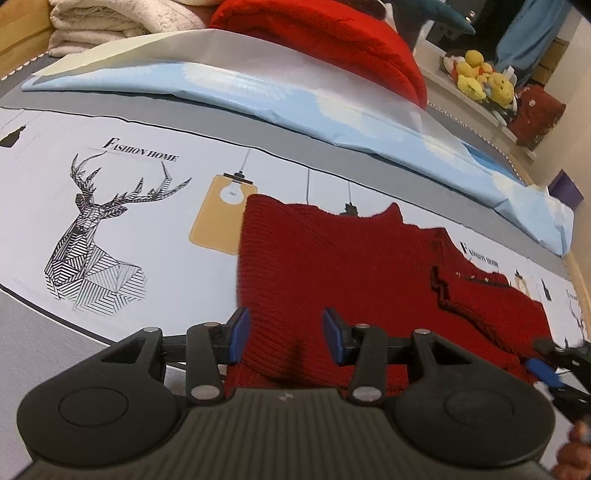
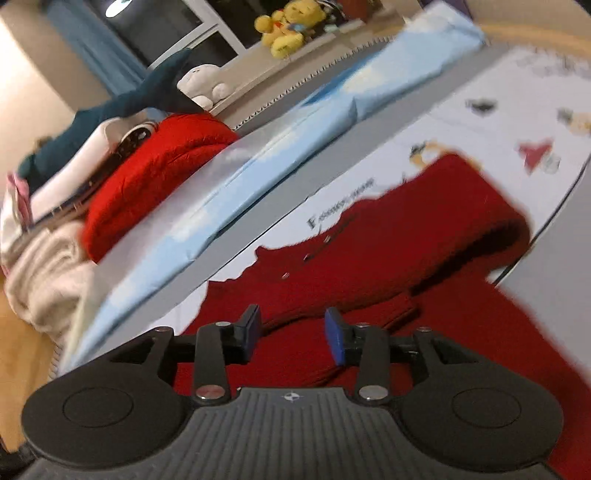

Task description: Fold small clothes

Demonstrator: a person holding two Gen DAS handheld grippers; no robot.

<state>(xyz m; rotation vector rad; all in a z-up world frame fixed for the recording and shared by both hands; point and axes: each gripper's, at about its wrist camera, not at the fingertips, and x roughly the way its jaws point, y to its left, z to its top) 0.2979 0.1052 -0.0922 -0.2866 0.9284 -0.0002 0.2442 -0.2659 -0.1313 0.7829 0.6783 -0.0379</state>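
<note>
A small dark red knitted sweater (image 1: 343,266) lies flat on a printed sheet. My left gripper (image 1: 286,338) is open, its blue pads on either side of the sweater's near left edge, holding nothing. In the right wrist view the same sweater (image 2: 399,258) lies with one part folded over at the right. My right gripper (image 2: 293,338) is open just above the sweater's near edge, empty. The right gripper's blue tip also shows at the far right of the left wrist view (image 1: 545,371).
The sheet (image 1: 110,221) has a deer print and lamp drawings. A folded light blue cloth (image 1: 295,96) lies behind the sweater. A bright red garment (image 1: 332,40) and cream blankets (image 1: 110,22) are stacked further back. Plush toys (image 1: 484,79) sit on a shelf.
</note>
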